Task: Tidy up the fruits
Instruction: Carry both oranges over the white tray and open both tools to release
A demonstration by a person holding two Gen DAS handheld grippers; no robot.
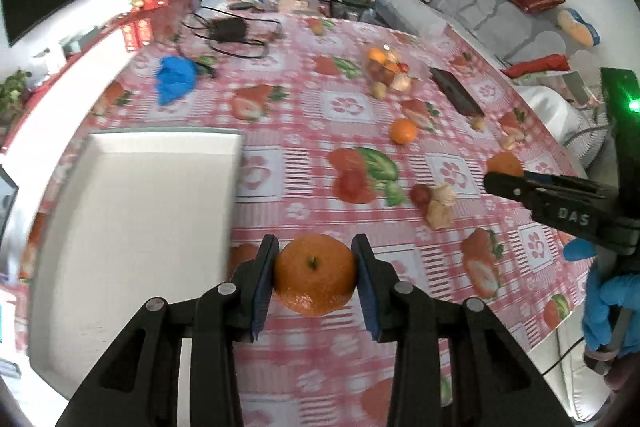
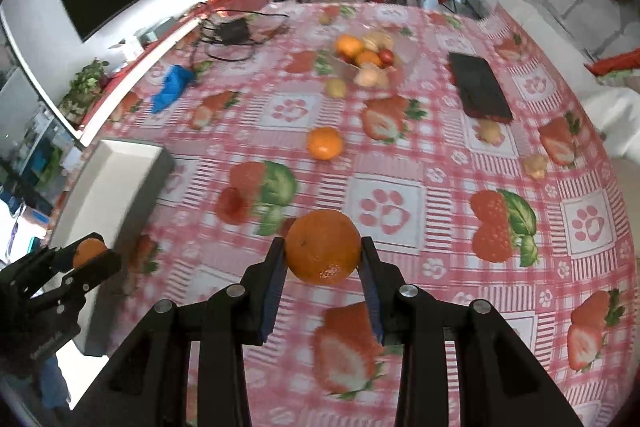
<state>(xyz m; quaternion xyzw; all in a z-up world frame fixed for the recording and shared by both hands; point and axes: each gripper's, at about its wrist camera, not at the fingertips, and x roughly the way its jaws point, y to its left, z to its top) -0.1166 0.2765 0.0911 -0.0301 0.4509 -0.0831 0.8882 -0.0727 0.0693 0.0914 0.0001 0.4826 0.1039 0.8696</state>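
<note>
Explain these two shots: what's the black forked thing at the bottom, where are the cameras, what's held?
No robot here: a person holds a two-finger tool in each hand, each with a fisheye camera looking along its jaws. The left gripper clamps one orange; its view catches the right tool and a blue-gloved hand at the edge. The right gripper clamps another orange. On the strawberry-print tablecloth lie a white tray, a loose orange, a fruit pile, a dark flat object and small pale pieces.

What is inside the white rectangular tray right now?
The white rectangular tray shows only bare floor, no fruit. Its near end is hidden behind the left claw.
</note>
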